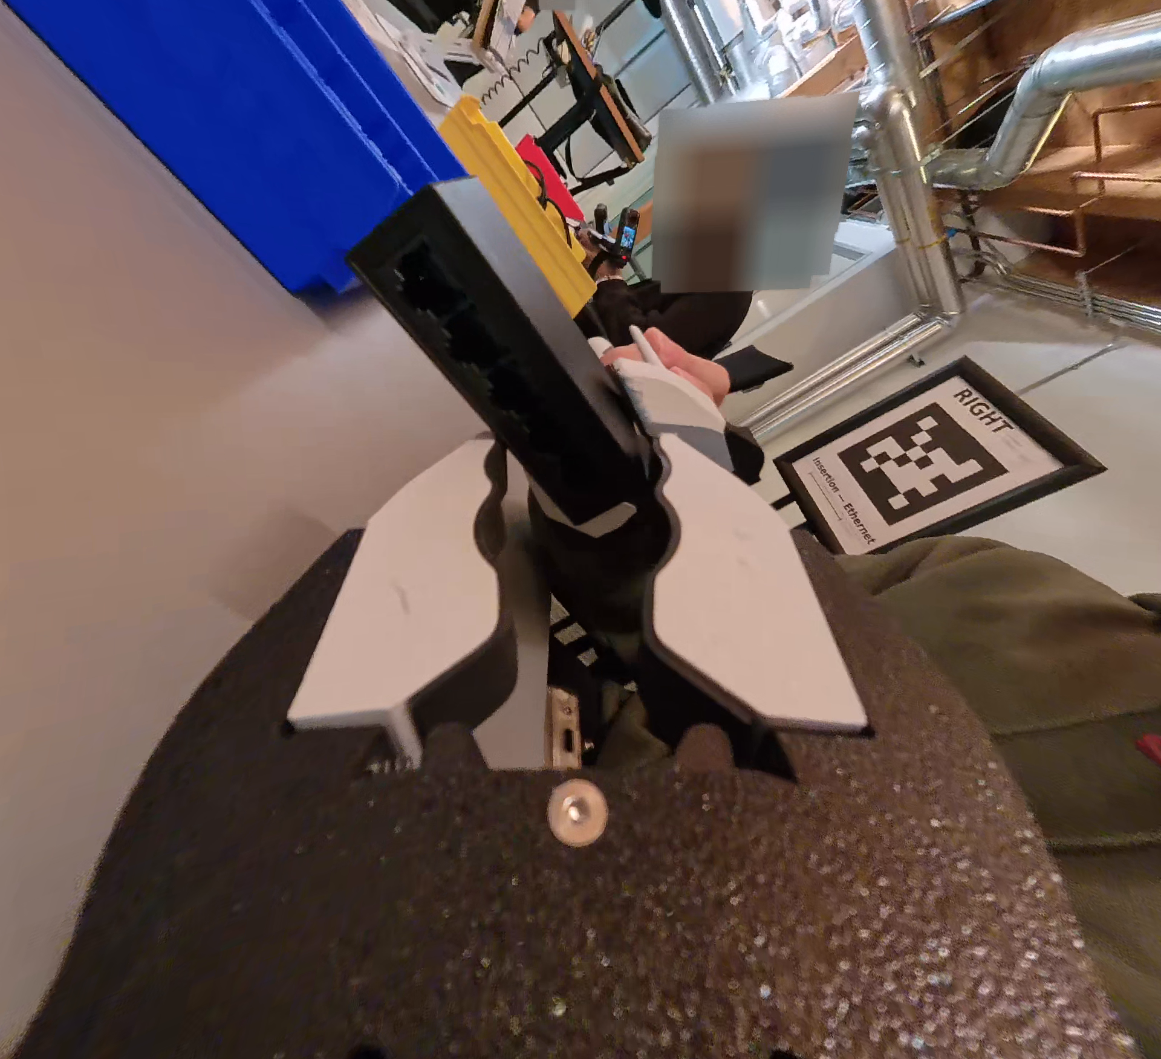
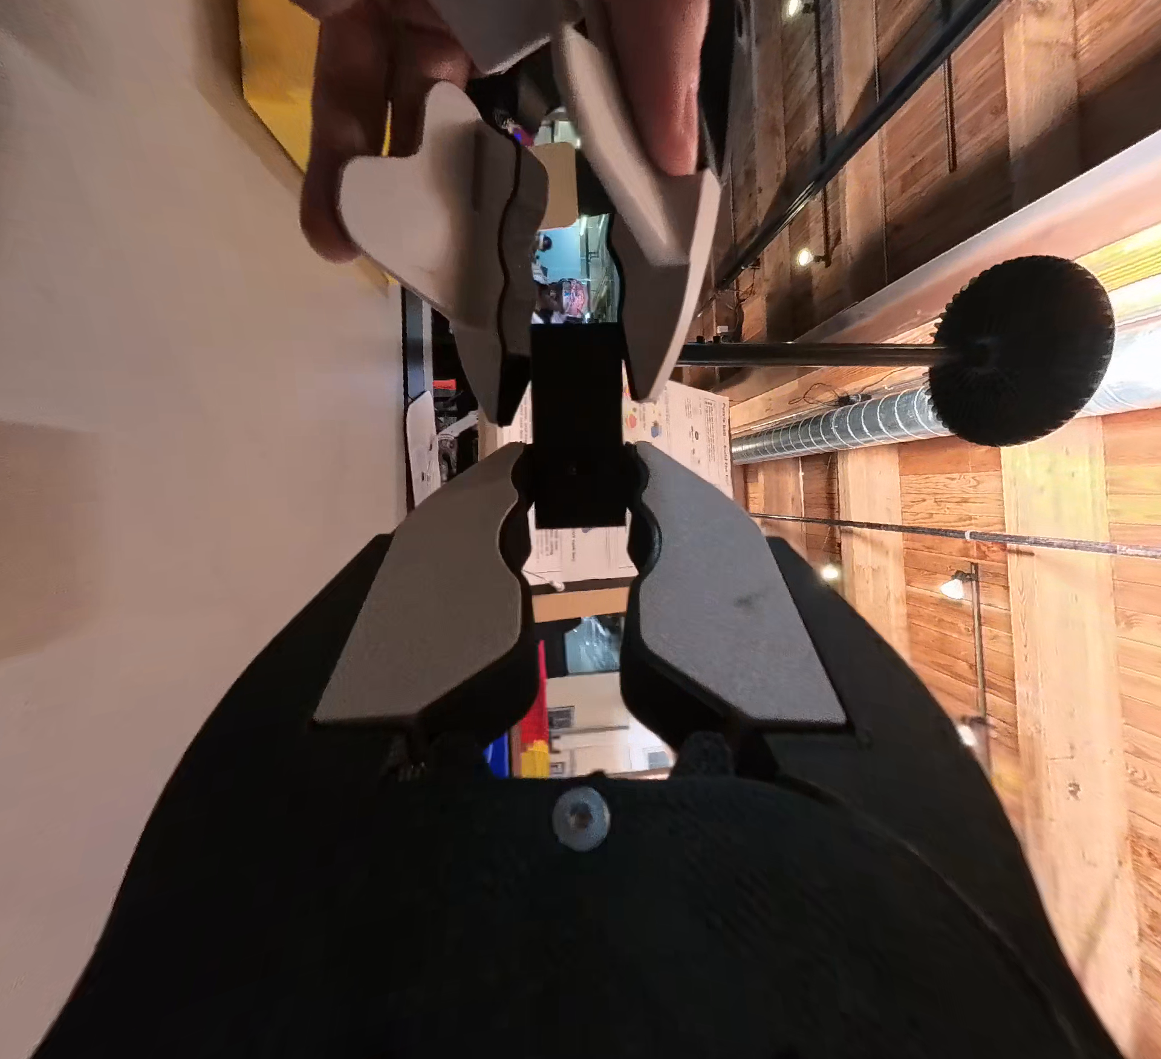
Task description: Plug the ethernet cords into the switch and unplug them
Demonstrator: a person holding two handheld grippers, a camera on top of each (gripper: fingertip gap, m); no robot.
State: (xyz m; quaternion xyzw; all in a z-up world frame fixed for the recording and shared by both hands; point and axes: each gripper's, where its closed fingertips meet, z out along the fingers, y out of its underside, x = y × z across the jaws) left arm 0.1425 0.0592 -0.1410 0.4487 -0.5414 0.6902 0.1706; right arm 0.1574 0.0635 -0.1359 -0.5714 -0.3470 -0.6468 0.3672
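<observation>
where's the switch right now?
Off the table: the black switch is held between both grippers, the left gripper clamping one end in the left wrist view and the right gripper the other, with the blue bin behind it.

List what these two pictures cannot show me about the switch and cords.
- Ethernet cords: not identifiable in either view.
- Ports of the switch: left wrist view, too dark to judge inside.
- Right wrist view: ports face away.
- Its ends: covered by the left tool and right tool.
</observation>
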